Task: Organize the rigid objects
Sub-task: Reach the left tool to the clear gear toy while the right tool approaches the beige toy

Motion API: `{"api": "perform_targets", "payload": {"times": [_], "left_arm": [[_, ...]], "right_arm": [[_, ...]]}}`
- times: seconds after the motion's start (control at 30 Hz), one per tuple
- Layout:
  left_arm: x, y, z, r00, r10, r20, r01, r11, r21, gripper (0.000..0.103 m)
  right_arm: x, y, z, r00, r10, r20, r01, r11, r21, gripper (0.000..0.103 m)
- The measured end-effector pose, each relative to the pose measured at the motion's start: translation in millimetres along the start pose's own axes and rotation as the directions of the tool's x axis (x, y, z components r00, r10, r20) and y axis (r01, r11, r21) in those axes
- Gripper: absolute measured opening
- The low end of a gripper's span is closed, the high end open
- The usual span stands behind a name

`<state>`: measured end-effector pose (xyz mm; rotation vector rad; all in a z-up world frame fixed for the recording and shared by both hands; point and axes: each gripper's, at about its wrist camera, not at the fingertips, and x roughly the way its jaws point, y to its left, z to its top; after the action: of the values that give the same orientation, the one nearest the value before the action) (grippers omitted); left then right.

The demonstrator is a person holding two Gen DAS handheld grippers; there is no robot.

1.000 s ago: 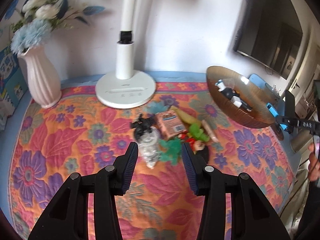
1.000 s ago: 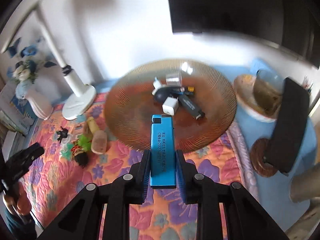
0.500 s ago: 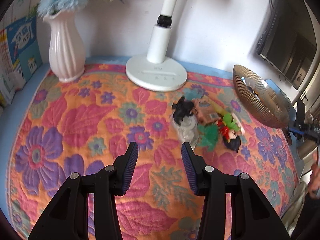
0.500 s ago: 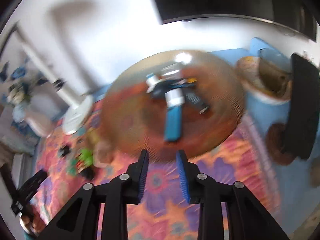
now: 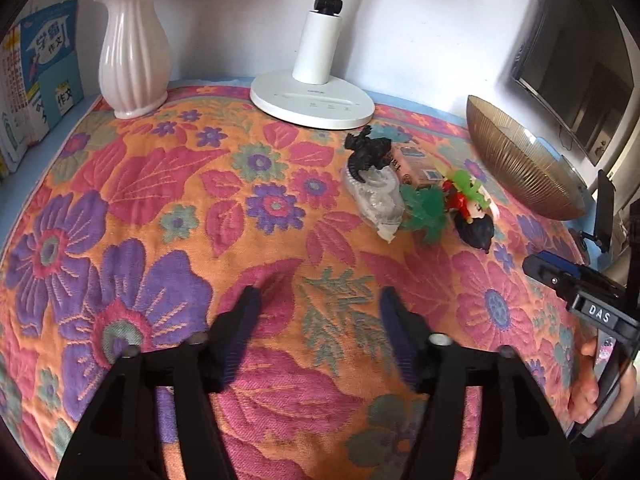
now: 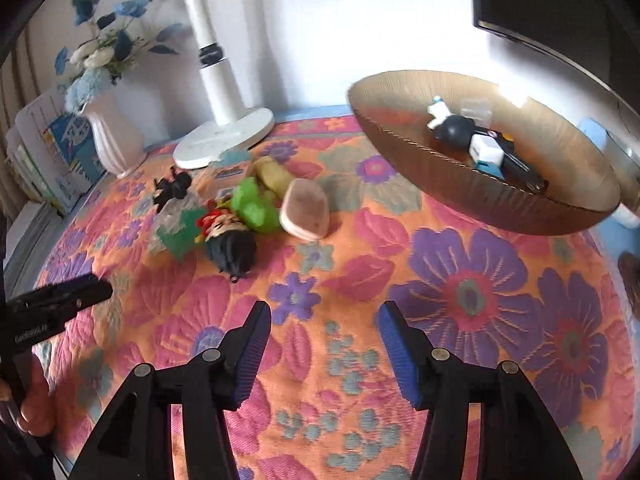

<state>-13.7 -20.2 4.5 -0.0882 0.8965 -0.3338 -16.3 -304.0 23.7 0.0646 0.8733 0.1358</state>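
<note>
A brown ribbed glass bowl (image 6: 560, 152) stands at the right and holds several small items, among them a black round piece (image 6: 454, 130), a white block (image 6: 486, 149) and the blue lighter (image 6: 489, 168). The bowl also shows in the left wrist view (image 5: 516, 160). A pile of small toys lies mid-table: a black dragon (image 5: 366, 152), a clear bag (image 5: 378, 200), a green toy (image 5: 426, 208), a black-haired doll (image 6: 228, 240) and a pink case (image 6: 306, 214). My left gripper (image 5: 318, 328) is open and empty, short of the pile. My right gripper (image 6: 324, 344) is open and empty, low over the cloth.
A floral orange cloth (image 5: 168, 208) covers the table. A white lamp base (image 5: 312, 98) and a white vase (image 5: 132, 60) stand at the back. Books (image 5: 40, 76) lean at the far left. A dark screen (image 5: 576, 68) hangs at the right.
My right gripper let go of the blue lighter into the bowl, opened wide and drew back toward the toys. My left gripper pulled back from the pile and opened wider.
</note>
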Motion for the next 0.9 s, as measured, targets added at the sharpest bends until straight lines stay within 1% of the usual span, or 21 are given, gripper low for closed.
{"api": "perform_targets", "payload": {"times": [0.03,0.13,0.23,0.33,0.37,0.4,0.47,0.53,0.6,0.67,0.7,0.73,0.8,0.87,0.9], "left_arm": [[0.0,0.4,0.5,1.000,0.007,0.004,-0.007,1.000,-0.005,0.075],[0.0,4.0,0.1,1.000,0.002,0.003,-0.002,1.000,-0.020,0.075],[0.2,6.1,-1.1,1.000,0.006,-0.003,-0.006,1.000,-0.028,0.075],[-1.2,4.0,-0.6,1.000,0.020,-0.010,-0.020,1.000,-0.019,0.075],[-1.5,2.7,0.6,1.000,0.021,-0.017,-0.021,1.000,-0.012,0.075],[-2.8,0.4,3.6,1.000,0.017,-0.026,-0.017,1.000,0.002,0.075],[-10.1,-5.8,15.4,1.000,0.008,-0.024,-0.007,0.999,0.040,0.075],[-20.0,-13.5,34.7,1.000,0.023,-0.012,-0.022,0.997,0.071,0.075],[-26.3,-21.3,55.1,0.999,0.034,-0.002,-0.033,0.994,0.104,0.075],[-26.6,-30.8,71.1,0.999,0.034,0.032,-0.038,0.986,0.161,0.075],[-22.6,-35.4,76.7,0.998,0.037,0.043,-0.045,0.978,0.201,0.075],[-12.1,-39.7,82.5,0.998,0.044,0.042,-0.053,0.967,0.250,0.074],[9.6,-41.2,91.1,0.999,0.044,0.016,-0.046,0.957,0.286,0.071],[32.4,-40.2,98.3,0.999,0.044,-0.021,-0.036,0.957,0.289,0.063],[41.5,-40.7,101.1,0.999,0.031,-0.035,-0.020,0.957,0.288,0.063]], "right_arm": [[0.3,-4.6,0.6,1.000,0.012,-0.001,-0.012,1.000,0.021,0.055],[5.1,-15.6,-0.1,0.999,0.034,-0.028,-0.032,0.997,0.072,0.055],[3.0,-14.6,-0.1,0.999,0.039,-0.017,-0.038,0.997,0.064,0.055],[6.8,-10.8,2.2,0.998,0.040,-0.055,-0.037,0.998,0.056,0.055],[7.7,-10.2,4.1,0.995,0.059,-0.083,-0.052,0.996,0.076,0.055],[5.3,-10.0,6.1,0.990,0.097,-0.100,-0.088,0.991,0.098,0.055],[-1.7,-8.2,16.2,0.970,0.218,-0.106,-0.199,0.966,0.168,0.055],[-2.2,-9.3,31.8,0.959,0.264,-0.104,-0.235,0.944,0.232,0.055],[4.2,-9.3,45.9,0.963,0.254,-0.093,-0.224,0.942,0.250,0.055],[15.3,-8.4,55.5,0.972,0.217,-0.084,-0.191,0.950,0.246,0.051],[21.3,-9.1,58.2,0.973,0.217,-0.080,-0.191,0.948,0.256,0.048],[27.6,-10.2,59.4,0.970,0.230,-0.075,-0.202,0.941,0.271,0.048],[42.1,-11.7,60.6,0.969,0.234,-0.074,-0.202,0.932,0.301,0.048],[53.7,-9.6,62.0,0.971,0.226,-0.077,-0.193,0.934,0.300,0.048],[56.0,-9.1,63.2,0.972,0.225,-0.064,-0.197,0.935,0.296,0.048]]}}
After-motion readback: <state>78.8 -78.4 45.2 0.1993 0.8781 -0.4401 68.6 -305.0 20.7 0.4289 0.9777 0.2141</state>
